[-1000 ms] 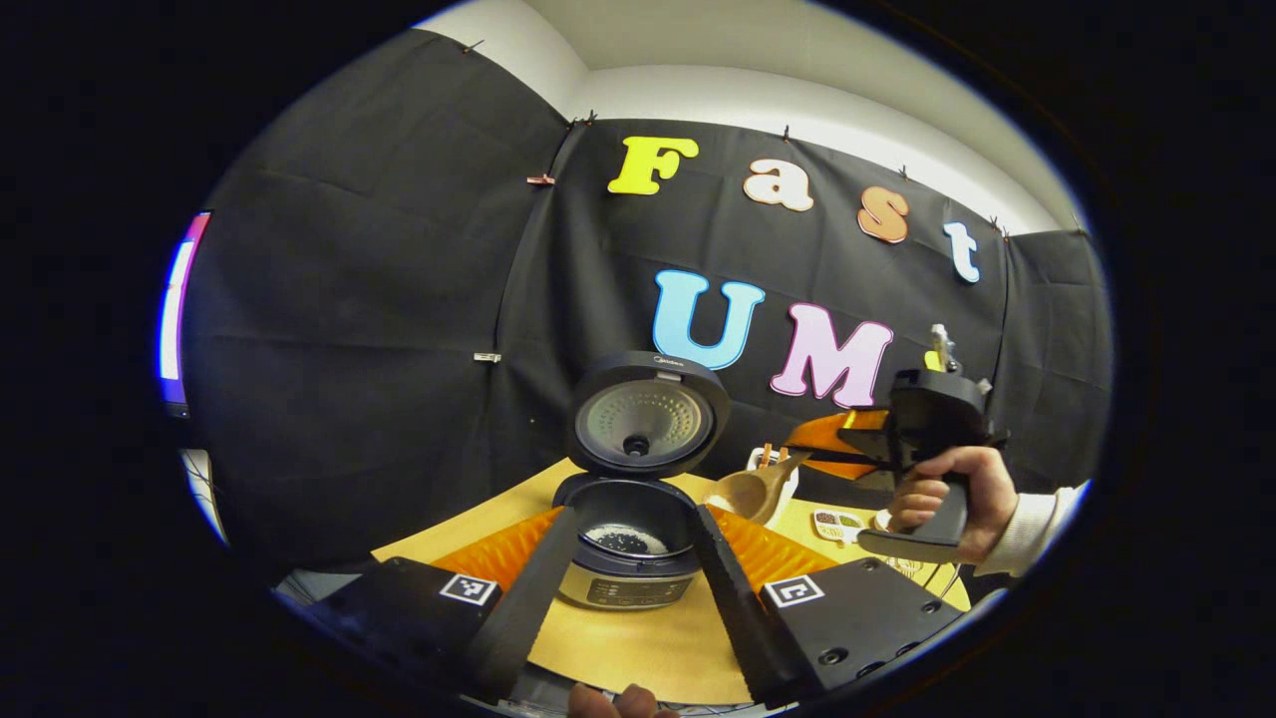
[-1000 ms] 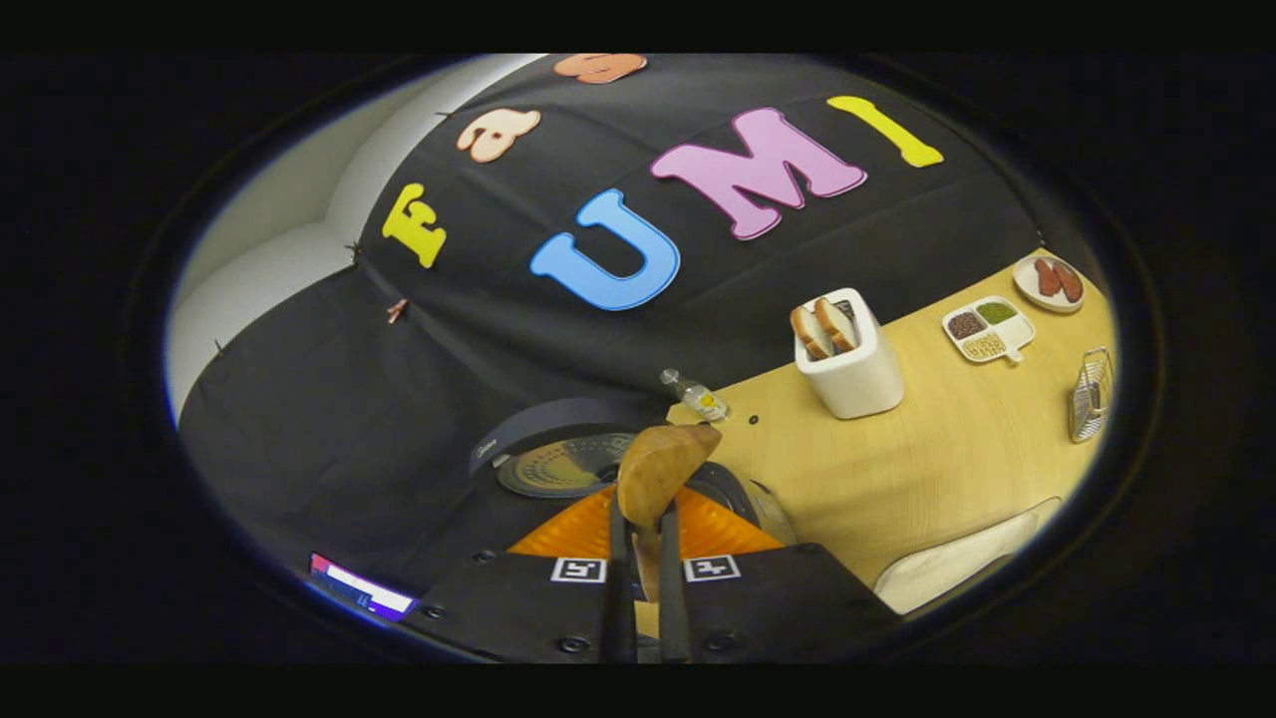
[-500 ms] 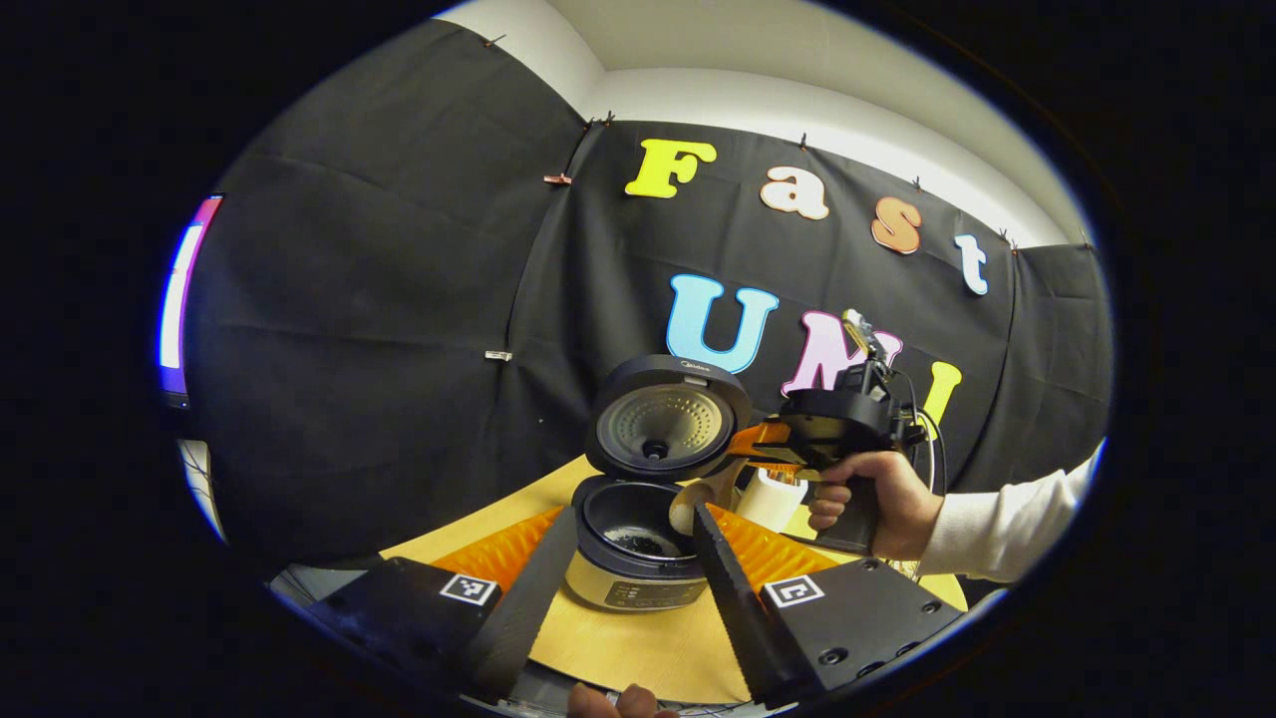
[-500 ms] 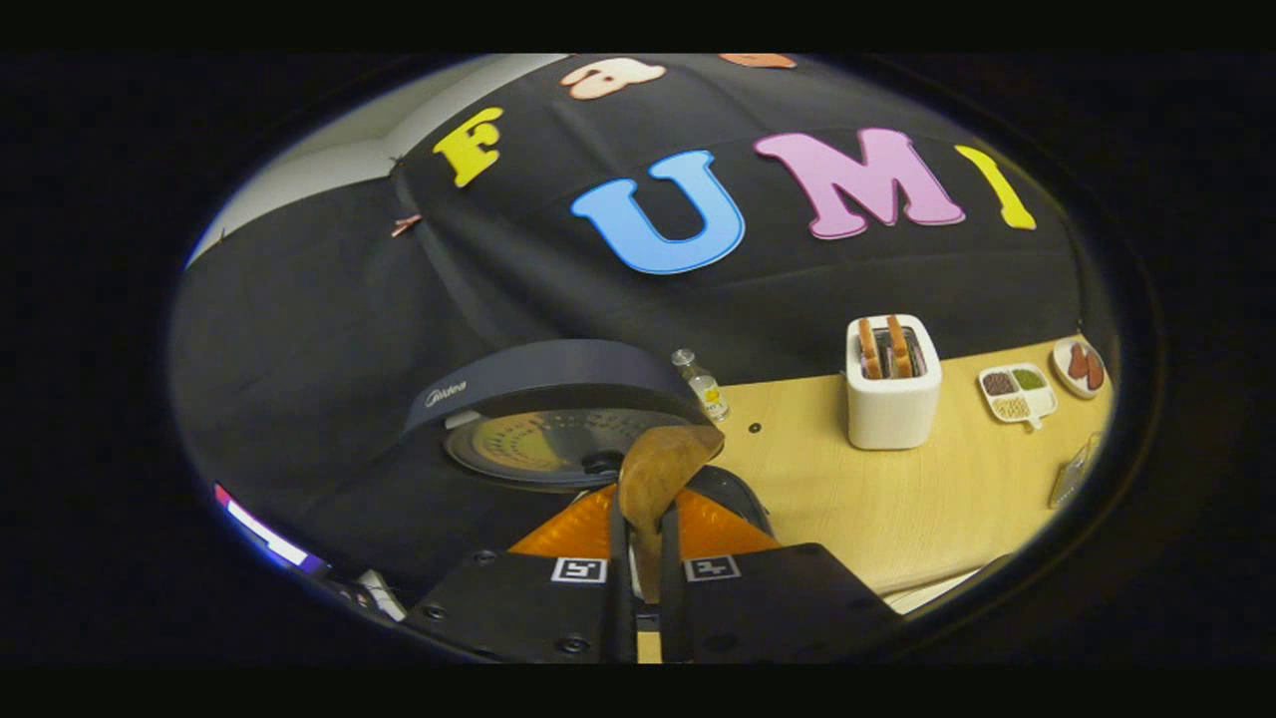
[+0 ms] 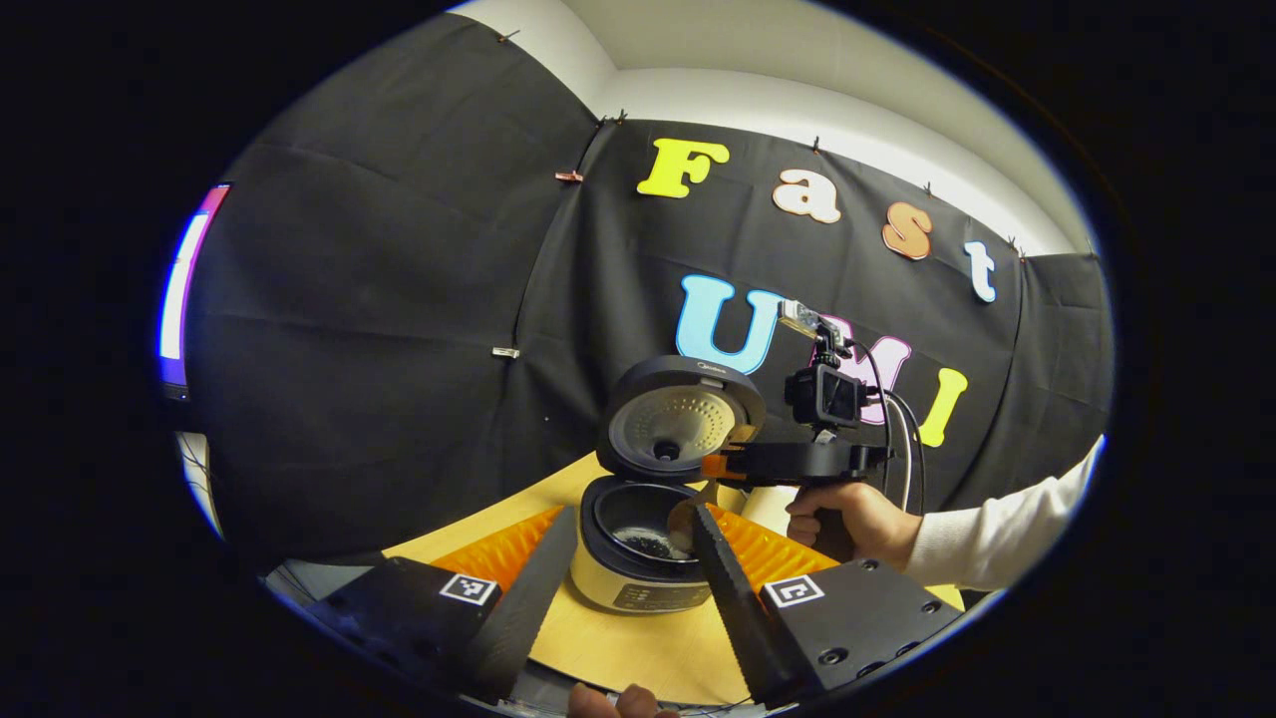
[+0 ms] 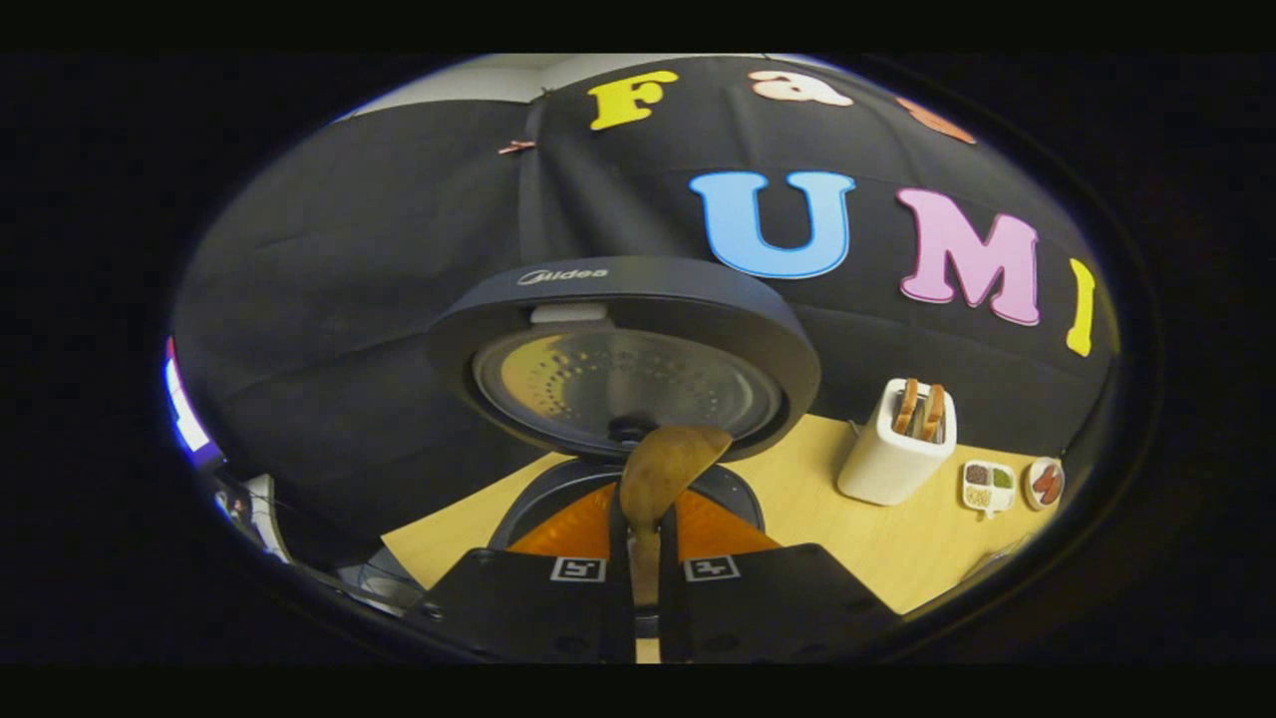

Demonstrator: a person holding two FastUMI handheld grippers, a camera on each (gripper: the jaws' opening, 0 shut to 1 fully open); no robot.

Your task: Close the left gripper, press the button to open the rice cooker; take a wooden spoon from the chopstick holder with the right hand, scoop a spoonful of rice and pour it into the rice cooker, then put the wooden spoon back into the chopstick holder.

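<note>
Right tongs clamp the smooth wooden spoon over the round rice cooker; left tongs gape

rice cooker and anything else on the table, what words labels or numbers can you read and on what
"Midea": on the raised lid of the rice cooker.
Front panel of the rice cooker: print too small to read.
Square black-and-white markers on the right gripper: patterns, no words.
</note>
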